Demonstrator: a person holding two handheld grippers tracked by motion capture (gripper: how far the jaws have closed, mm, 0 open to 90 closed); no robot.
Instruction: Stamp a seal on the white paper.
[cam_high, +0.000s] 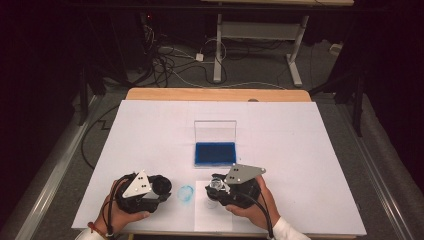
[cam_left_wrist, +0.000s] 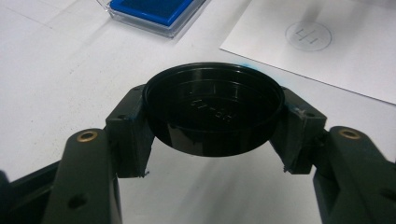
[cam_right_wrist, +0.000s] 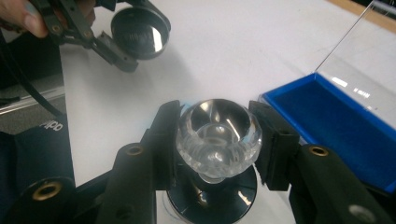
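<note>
At the near edge of the counter, each gripper holds one part of a stamp.

The right gripper is clamped on the clear faceted knob of the stamp, which stands upright on a sheet of paper just in front of the open blue ink pad. The left gripper is clamped across the rim of the black round cap, lifted off the counter and lying level, hollow side up. The cap lies to the left of the stamp, with a blue ink smudge on the counter between them. Judging by this, either the stamp goes forward to the pad, or the cap comes right to cover it.
</note>
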